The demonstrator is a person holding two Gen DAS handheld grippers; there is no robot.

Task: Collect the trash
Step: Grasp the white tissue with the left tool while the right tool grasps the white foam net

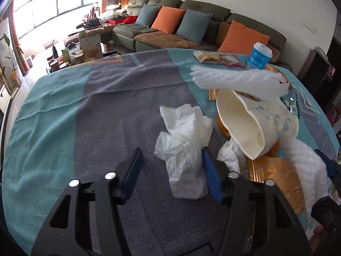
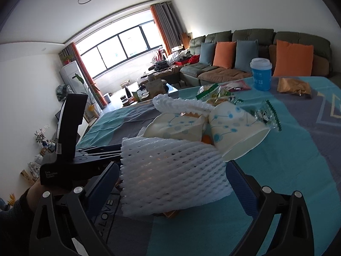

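Observation:
A crumpled white tissue (image 1: 185, 149) lies on the grey and teal tablecloth (image 1: 85, 117). My left gripper (image 1: 170, 162) straddles it with the jaws open: the right finger touches the tissue and the left finger stands clear of it. To the right is a heap of trash: a tipped paper cup (image 1: 251, 123), a second tissue (image 1: 230, 155), gold wrappers (image 1: 277, 170) and a white foam net (image 1: 238, 81). My right gripper (image 2: 172, 179) is shut on another white foam net (image 2: 170, 170) at the near side of the heap. Two dotted paper cups (image 2: 234, 128) lie behind it.
A blue lidded cup (image 2: 261, 74) stands at the far table edge, with snack packets (image 2: 213, 91) and a brown bag (image 2: 294, 87) nearby. A green sofa with cushions (image 1: 191, 27) lies beyond. A hand (image 2: 36, 196) holds the left gripper's black body (image 2: 70, 128).

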